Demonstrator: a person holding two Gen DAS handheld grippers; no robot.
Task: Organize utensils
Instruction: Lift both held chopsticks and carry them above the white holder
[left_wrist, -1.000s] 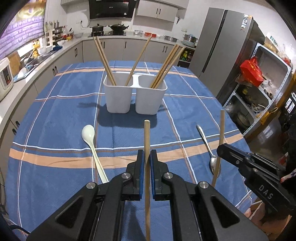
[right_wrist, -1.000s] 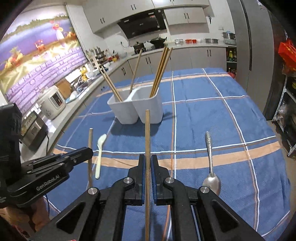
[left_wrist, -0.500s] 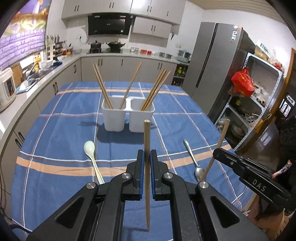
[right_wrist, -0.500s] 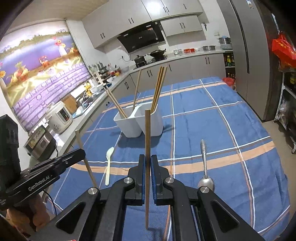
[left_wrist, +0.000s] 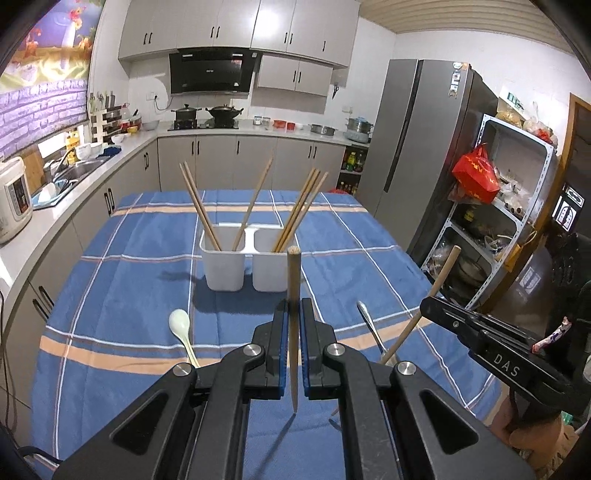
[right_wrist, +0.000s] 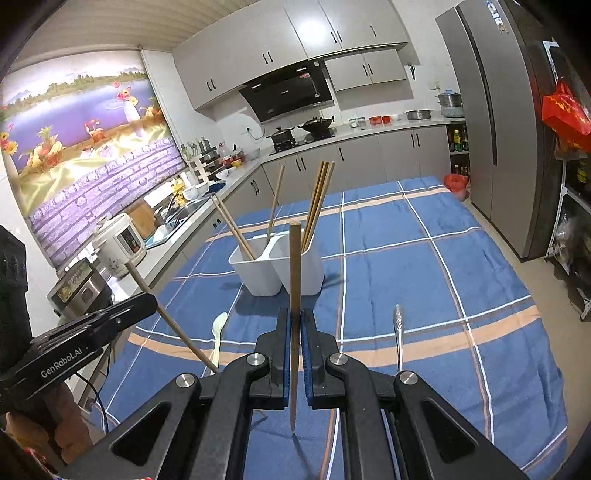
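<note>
A wooden chopstick (left_wrist: 292, 295) stands upright between the closed jaws of the left gripper (left_wrist: 293, 321), its pointed end hanging just above the blue plaid tablecloth (left_wrist: 129, 295). The right gripper (right_wrist: 294, 328) is likewise clamped on a second chopstick (right_wrist: 294, 280), held upright with its tip over the cloth. In the left wrist view the right gripper shows at the right edge with its chopstick tilted; in the right wrist view the left gripper shows at the lower left, its chopstick also slanting. Beyond both grippers, near the middle of the table, stands a white two-compartment holder (left_wrist: 242, 262); its left compartment holds three leaning chopsticks (left_wrist: 201, 206), its right compartment a close bundle of chopsticks (left_wrist: 301, 206). On the cloth between the holder and the grippers lie a white ceramic spoon (left_wrist: 181, 328), to the left, and a metal spoon (right_wrist: 398, 332), to the right, well apart from each other. Around the table are grey kitchen cabinets (left_wrist: 236, 155), a rice cooker (right_wrist: 120, 245) on the counter and a tall refrigerator (left_wrist: 417, 147).
</note>
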